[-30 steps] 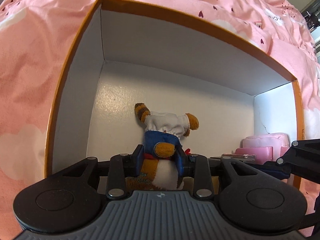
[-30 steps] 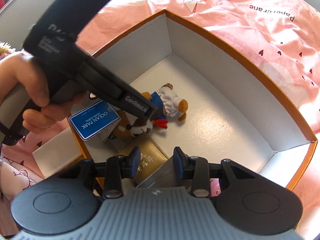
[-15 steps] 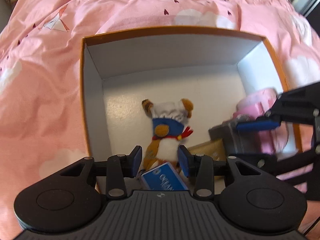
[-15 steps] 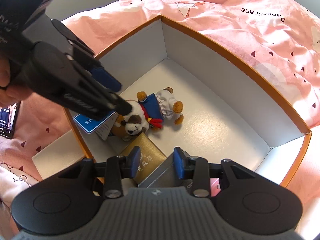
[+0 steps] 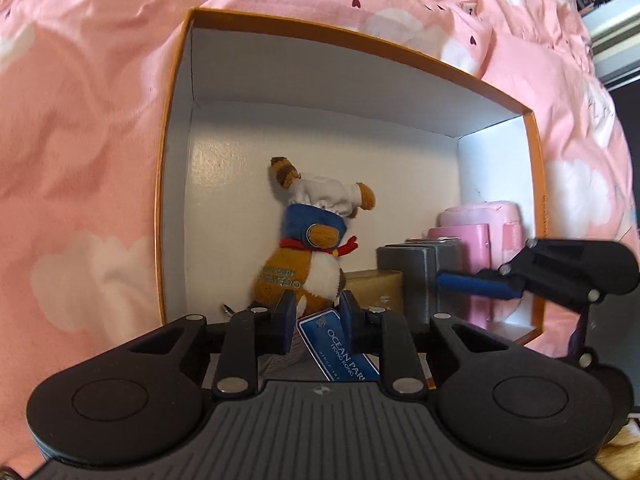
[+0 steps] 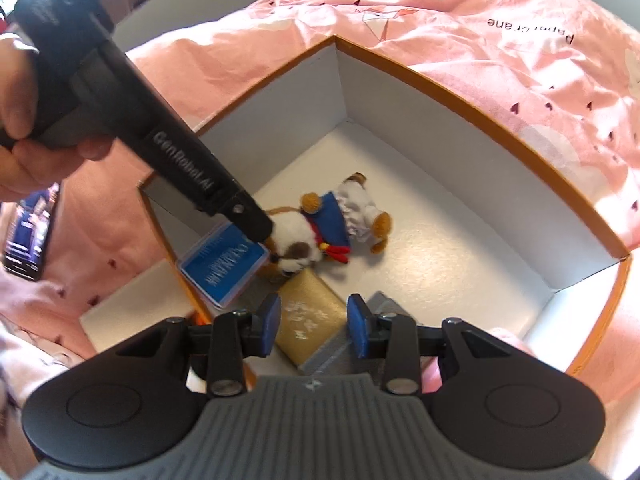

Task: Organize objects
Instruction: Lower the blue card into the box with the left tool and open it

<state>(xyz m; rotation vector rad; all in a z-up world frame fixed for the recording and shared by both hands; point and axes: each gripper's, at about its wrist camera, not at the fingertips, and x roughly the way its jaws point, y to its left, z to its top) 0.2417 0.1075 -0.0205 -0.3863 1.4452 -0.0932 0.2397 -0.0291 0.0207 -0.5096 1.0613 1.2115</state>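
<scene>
Left gripper (image 5: 316, 318) closing narrowly around the soft toy's (image 5: 316, 248) head at the box's (image 5: 176, 128) near-left wall, body stretching away; right gripper (image 6: 314, 326) half-open, empty

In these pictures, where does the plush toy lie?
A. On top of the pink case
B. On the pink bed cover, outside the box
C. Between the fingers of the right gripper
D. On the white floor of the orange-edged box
D: the plush toy lies on the white floor of the box, beside a gold packet, with the right gripper apart from it.
</scene>
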